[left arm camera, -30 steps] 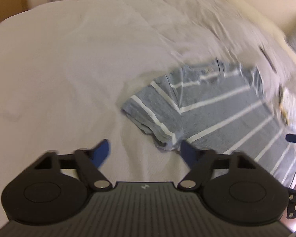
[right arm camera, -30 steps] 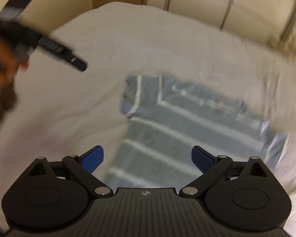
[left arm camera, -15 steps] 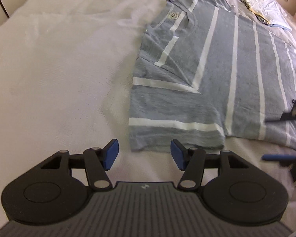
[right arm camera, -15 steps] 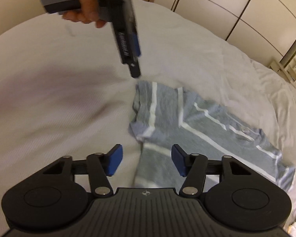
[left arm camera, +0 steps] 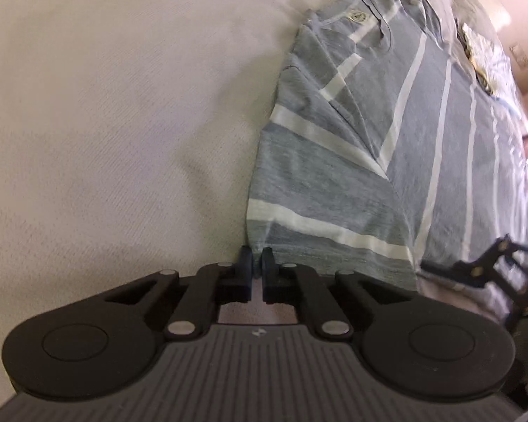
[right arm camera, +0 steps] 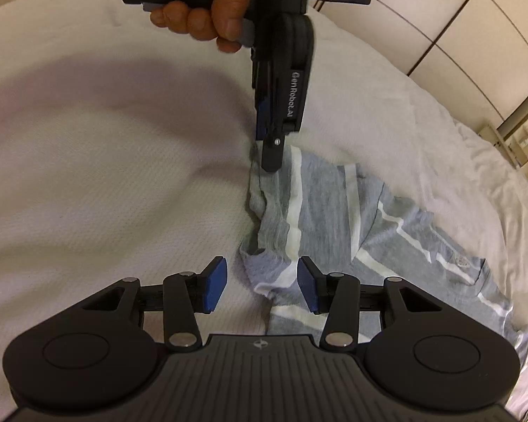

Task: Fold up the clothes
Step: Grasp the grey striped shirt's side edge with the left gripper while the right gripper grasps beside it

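On the bed [right arm camera: 88, 176]: grey striped shirt [left arm camera: 352, 183] is lying partly folded.
Left gripper [left arm camera: 257, 262]: pinching the shirt's corner.
Right gripper [right arm camera: 262, 283]: closing, half-wide, straddling the hem.

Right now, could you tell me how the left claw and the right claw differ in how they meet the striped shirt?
The left claw is shut, pinching a corner of the striped shirt; the right claw has its jaws apart and closing, with a bunched shirt corner between them, not yet pressed. The left claw's blue pads are hidden; the right claw's pads face each other in plain sight. Both point down at the shirt's near edge on the white bedspread.
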### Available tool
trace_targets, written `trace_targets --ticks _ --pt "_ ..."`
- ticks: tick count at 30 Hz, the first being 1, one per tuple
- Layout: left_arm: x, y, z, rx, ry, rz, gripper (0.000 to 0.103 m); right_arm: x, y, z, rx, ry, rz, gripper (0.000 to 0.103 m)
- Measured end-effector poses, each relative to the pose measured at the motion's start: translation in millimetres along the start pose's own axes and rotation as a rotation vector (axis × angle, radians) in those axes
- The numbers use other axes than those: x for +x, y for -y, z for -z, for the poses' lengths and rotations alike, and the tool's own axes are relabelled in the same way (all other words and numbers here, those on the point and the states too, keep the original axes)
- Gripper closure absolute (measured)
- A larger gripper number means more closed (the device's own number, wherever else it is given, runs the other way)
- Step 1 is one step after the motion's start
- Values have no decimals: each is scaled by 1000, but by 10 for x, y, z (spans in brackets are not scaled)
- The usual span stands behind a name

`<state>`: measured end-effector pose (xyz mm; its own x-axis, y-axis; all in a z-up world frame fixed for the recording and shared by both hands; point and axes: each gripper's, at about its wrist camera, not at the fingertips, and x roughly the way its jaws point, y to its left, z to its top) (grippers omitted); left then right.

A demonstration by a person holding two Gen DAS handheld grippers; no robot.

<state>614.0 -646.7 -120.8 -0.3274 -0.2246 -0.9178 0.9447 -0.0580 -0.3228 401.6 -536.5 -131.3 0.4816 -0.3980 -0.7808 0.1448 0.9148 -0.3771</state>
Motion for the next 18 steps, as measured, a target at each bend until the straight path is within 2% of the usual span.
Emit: trace_targets --ticks 7,9,10,11,14,18 --pt "-121 -84 -48 -118 26 52 103 221 -42 -19 -60 -29 5 61" --pt "-169 -111 -80 -173 48 74 103 252 9 -18 -49 -29 -4 85" --pt "-195 -117 -100 -203 59 88 103 245 33 -13 -31 -29 -12 94" --pt "-214 -115 -130 -228 69 99 103 220 92 -9 3 -17 -22 103" --pt "-259 -101 -240 -309 94 136 103 101 325 2 142 32 -66 103" --pt "-266 -63 -445 -405 102 172 103 -58 751 116 455 109 -192 101"
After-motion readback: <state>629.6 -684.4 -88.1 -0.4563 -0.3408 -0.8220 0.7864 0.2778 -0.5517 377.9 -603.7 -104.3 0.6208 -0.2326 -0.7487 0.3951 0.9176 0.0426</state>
